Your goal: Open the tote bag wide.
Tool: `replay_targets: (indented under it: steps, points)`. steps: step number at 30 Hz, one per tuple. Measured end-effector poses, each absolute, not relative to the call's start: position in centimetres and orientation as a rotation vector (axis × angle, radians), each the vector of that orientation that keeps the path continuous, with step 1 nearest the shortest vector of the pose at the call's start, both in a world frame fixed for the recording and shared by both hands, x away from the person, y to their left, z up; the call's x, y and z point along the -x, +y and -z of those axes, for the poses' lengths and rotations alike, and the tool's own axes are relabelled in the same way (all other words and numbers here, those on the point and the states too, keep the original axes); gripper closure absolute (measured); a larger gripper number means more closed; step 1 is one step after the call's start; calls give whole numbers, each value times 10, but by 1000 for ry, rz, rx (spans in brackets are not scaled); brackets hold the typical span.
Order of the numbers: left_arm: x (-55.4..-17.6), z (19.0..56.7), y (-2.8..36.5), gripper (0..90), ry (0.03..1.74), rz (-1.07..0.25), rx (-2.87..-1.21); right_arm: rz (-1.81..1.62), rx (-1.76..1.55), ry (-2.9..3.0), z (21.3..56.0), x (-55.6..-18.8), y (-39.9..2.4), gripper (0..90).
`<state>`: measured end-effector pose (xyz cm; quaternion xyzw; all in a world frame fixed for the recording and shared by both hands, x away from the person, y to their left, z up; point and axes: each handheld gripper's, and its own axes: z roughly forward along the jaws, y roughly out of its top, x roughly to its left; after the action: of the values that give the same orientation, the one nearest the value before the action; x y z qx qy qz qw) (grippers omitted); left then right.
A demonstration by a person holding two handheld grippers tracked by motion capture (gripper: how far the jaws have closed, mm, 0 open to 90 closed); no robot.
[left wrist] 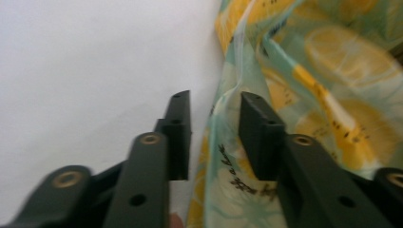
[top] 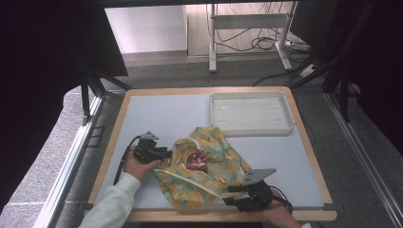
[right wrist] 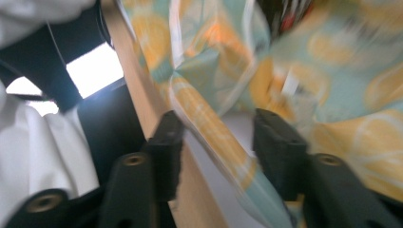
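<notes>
Grey carpet, dark curtains and a metal stand frame lie behind a wood-edged tabletop (top: 166,114) with a pale matte surface. 1 crumpled cloth (top: 202,166), printed with yellow lemon slices on mint green and edged with a pale hem, lies at the near middle of the tabletop, between the 2 grippers; a round red-and-dark object (top: 196,161) sits in its folds, too small to identify. 1 shallow white tray (top: 251,113), rectangular with rounded corners and apparently rigid plastic, stands empty at the far right, well apart from the cloth. The left gripper (left wrist: 215,135) sits at the cloth's left edge with its fingers (left wrist: 178,128) partly open; a fold of the hem rises between them, and the pads do not press it. The right gripper (right wrist: 217,154) sits at the near right corner, by the tabletop's wooden rim, fingers (right wrist: 278,152) likewise partly open around a rolled fold without clamping it. Judged from its drape, the cloth is light, thin and limp, possibly slick: it will sag and bunch when lifted and can slip from a shallow pinch. Holds are best taken on the hemmed edge or on 2 separated corners, where the doubled fabric gives the pads more to bite.
</notes>
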<state>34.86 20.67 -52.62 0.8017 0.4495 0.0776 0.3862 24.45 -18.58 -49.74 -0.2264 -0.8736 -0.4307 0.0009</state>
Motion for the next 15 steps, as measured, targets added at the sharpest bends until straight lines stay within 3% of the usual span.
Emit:
replay_targets:
  steps: [1,5,9,11,12,13,15]
  points:
    - [-348,524,210,547,1139,-200,-2031,1415,727,-2742,489,-243,-190,426]
    - [-344,514,220,443,1144,-215,-1976,1490,742,-2737,478,-242,-195,409]
    - [-336,497,227,398,1098,-259,-1961,1572,775,-2735,462,-245,-200,444]
    - [-331,486,230,437,1086,-267,-1936,1594,814,-2729,454,-252,-202,540]
    - [-329,481,231,582,1081,-265,-1925,1585,858,-2723,448,-261,-201,674]
    - [-326,477,231,582,1066,-256,-1917,1585,858,-2723,448,-261,-201,674]
    - [-321,468,230,737,1019,-220,-1916,1569,867,-2741,443,-272,-198,772]
